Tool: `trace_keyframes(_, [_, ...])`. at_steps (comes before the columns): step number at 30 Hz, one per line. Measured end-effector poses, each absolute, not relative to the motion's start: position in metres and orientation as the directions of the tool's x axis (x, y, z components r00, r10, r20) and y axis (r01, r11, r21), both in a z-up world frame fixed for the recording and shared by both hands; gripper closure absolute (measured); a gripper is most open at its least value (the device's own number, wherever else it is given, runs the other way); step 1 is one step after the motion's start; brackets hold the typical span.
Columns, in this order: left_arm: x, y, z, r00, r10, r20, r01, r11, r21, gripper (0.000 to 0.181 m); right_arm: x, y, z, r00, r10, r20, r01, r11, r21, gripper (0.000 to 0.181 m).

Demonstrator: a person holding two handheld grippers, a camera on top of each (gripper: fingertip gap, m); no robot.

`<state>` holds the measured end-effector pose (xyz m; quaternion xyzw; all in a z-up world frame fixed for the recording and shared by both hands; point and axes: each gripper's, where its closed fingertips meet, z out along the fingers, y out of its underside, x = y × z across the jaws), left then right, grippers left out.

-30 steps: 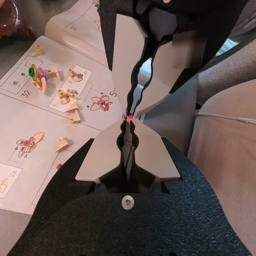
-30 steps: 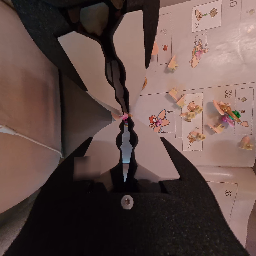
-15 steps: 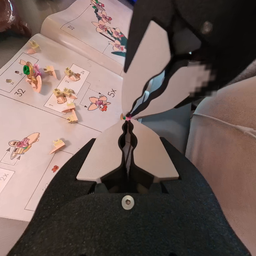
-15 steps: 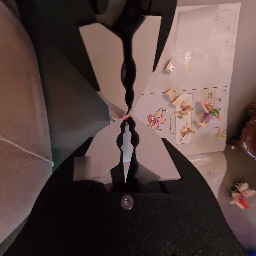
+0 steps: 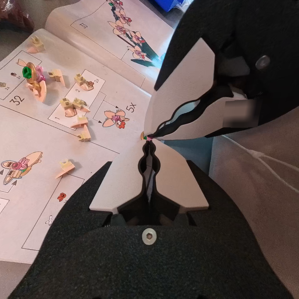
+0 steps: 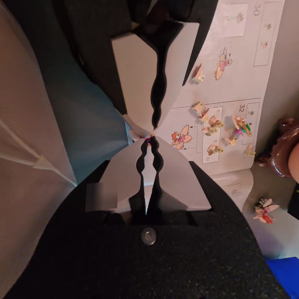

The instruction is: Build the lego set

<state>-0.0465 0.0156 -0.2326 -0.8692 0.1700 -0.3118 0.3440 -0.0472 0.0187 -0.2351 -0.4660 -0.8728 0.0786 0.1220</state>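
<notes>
My left gripper (image 5: 148, 141) and my right gripper (image 5: 151, 137) meet tip to tip above the instruction booklet (image 5: 103, 76). Both are shut on one tiny flower piece (image 5: 144, 137) with a gold ring, a green part and a pink part. In the right wrist view my right gripper (image 6: 150, 141) pinches the same piece (image 6: 148, 141), and the left gripper (image 6: 154, 129) comes down from above. Most of the piece is hidden by the fingertips. A partly built flower (image 5: 34, 80) with a green stud and gold ring lies on the booklet at the left.
Several loose tan and peach petal pieces (image 5: 76, 106) lie scattered on the open page. A finished flower (image 6: 265, 212) lies on the table beside the booklet. A glossy brown object (image 6: 284, 145) stands at the booklet's edge. A person's grey clothing (image 5: 258, 194) fills the right side. Left and right tips are no more than a few centimetres apart. Left tips and right tips are each some 15 cm from the glossy brown object (image 6: 284, 145).
The right gripper has swung from nearly upright to a slant toward the upper right in the left wrist view. Both grippers stay shut on the tiny piece, tip to tip.
</notes>
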Motion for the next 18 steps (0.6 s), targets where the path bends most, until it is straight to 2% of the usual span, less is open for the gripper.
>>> trace_keyframes(1, [-0.0465,0.0156,-0.2326,0.748,-0.510,0.425,-0.081,-0.705,-0.704,0.181,-0.0472,0.0186,-0.2353,-0.532,0.838,0.122,0.801,0.545,-0.249,0.176])
trace_keyframes(7, [-0.0466,0.0155,-0.2326,0.754,-0.513,0.410,-0.089,-0.699,-0.710,0.181,-0.0477,0.0183,-0.2353,-0.523,0.838,0.156,0.803,0.546,-0.239,0.176])
trace_keyframes(13, [-0.0479,0.0149,-0.2322,0.772,-0.517,0.370,-0.113,-0.685,-0.720,0.181,-0.0493,0.0195,-0.2333,-0.483,0.871,0.086,0.792,0.477,-0.382,0.176])
trace_keyframes(16, [-0.0555,0.0148,-0.2375,0.809,-0.495,0.317,-0.148,-0.693,-0.705,0.181,-0.0535,0.0196,-0.2285,-0.425,0.905,0.009,0.791,0.375,-0.483,0.168])
trace_keyframes(18, [-0.0520,0.0149,-0.2337,0.801,-0.504,0.324,-0.141,-0.684,-0.716,0.181,-0.0510,0.0214,-0.2262,-0.402,0.915,-0.041,0.797,0.328,-0.507,0.162])
